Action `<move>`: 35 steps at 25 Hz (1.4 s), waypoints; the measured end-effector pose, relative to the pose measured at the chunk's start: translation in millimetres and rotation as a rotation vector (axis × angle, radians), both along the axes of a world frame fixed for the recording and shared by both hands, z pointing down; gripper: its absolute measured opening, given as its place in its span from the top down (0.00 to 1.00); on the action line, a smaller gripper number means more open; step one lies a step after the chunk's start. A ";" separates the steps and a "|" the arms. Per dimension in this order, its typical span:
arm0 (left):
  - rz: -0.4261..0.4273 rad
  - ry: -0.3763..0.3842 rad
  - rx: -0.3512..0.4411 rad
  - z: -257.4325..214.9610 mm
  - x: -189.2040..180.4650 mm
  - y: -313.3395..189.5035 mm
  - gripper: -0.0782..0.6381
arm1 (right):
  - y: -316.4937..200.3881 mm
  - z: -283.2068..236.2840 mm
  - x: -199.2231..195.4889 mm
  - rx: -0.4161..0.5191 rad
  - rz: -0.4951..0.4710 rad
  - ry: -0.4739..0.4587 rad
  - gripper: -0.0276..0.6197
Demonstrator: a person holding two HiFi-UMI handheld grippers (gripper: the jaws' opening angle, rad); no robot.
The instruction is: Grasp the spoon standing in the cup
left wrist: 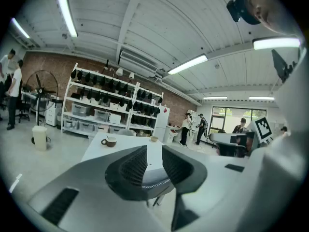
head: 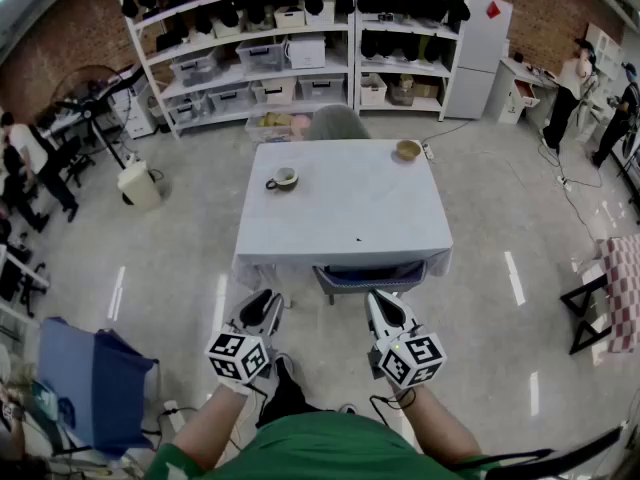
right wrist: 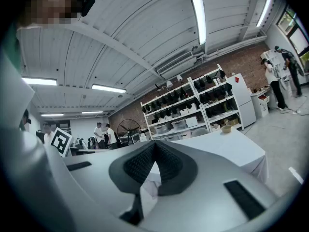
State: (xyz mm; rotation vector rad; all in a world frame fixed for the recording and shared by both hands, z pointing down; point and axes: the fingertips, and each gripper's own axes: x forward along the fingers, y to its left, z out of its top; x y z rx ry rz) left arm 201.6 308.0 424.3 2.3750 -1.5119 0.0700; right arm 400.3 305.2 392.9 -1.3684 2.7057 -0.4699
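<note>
A dark cup [head: 283,179] with a spoon standing in it sits on the left part of the white-clothed table [head: 345,218]. The left gripper view shows the same cup [left wrist: 109,141] small and far ahead. Both grippers hang well short of the table, above the floor in front of the person. My left gripper [head: 264,304] [left wrist: 154,149] is open, with a narrow empty gap between its pads. My right gripper [head: 385,305] [right wrist: 154,143] is shut with its tips touching and nothing in it.
A tan bowl [head: 408,150] [right wrist: 225,128] stands at the table's far right corner. A chair [head: 368,276] is tucked under the near edge, another [head: 337,122] at the far side. Shelving [head: 300,48] lines the back wall. People stand at both sides of the room.
</note>
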 end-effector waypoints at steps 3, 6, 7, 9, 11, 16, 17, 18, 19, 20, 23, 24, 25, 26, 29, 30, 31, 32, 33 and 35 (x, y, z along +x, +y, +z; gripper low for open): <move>-0.044 0.016 0.043 -37.4 3.1 17.4 0.74 | 19.8 -22.0 18.8 0.014 0.003 -0.001 0.92; -0.061 0.029 0.069 -53.6 5.3 37.2 0.74 | 39.1 -27.7 28.2 0.019 0.012 0.006 0.92; -0.063 0.027 0.077 -55.9 5.1 43.3 0.74 | 43.7 -27.2 28.6 0.018 0.014 0.007 0.92; -0.069 0.014 0.091 -58.0 -0.5 54.6 0.74 | 50.5 -24.4 24.0 0.012 0.015 0.006 0.92; -0.084 -0.005 0.103 -56.6 -13.5 63.2 0.74 | 52.7 -18.3 13.6 0.004 0.012 0.008 0.92; -0.148 -0.013 0.118 -59.5 -74.0 72.2 0.74 | 49.0 -10.4 -37.0 -0.018 -0.008 0.018 0.92; -0.160 -0.010 0.121 -57.8 -90.3 76.1 0.74 | 53.1 -7.6 -52.6 -0.019 -0.015 0.018 0.92; -0.170 -0.007 0.127 -54.1 -107.4 80.7 0.74 | 58.4 -3.6 -69.0 -0.016 -0.019 0.017 0.92; -0.177 -0.004 0.136 -51.2 -124.6 84.8 0.74 | 63.3 -0.8 -85.1 -0.010 -0.021 0.015 0.92; -0.183 0.000 0.148 -52.5 -140.8 87.2 0.74 | 66.2 -2.8 -99.7 0.000 -0.019 0.011 0.92; -0.191 0.017 0.187 -89.1 -182.6 84.2 0.74 | 62.9 -43.2 -133.3 0.031 0.006 0.011 0.92; -0.189 0.023 0.201 -99.6 -196.4 82.4 0.74 | 61.6 -56.2 -143.7 0.042 0.017 0.016 0.92; -0.188 0.027 0.214 -103.7 -211.7 81.2 0.74 | 61.5 -63.1 -155.4 0.054 0.029 0.022 0.92; -0.187 0.031 0.227 -103.7 -228.8 80.0 0.74 | 61.9 -65.9 -168.4 0.067 0.042 0.030 0.92; -0.184 0.043 0.260 -108.7 -282.6 71.6 0.74 | 59.5 -76.7 -208.2 0.110 0.085 0.064 0.92; -0.183 0.049 0.270 -111.8 -297.8 68.9 0.74 | 58.6 -80.2 -219.1 0.119 0.098 0.073 0.92; -0.181 0.053 0.279 -112.7 -311.0 67.0 0.74 | 58.4 -80.9 -228.3 0.125 0.109 0.080 0.92; -0.180 0.056 0.288 -111.4 -322.3 65.7 0.74 | 58.9 -79.0 -235.6 0.128 0.119 0.084 0.92; -0.180 0.058 0.296 -109.3 -332.3 64.4 0.74 | 59.6 -76.0 -241.6 0.131 0.128 0.089 0.92; -0.184 0.066 0.306 -107.9 -350.0 60.4 0.74 | 59.2 -72.8 -251.7 0.131 0.142 0.106 0.92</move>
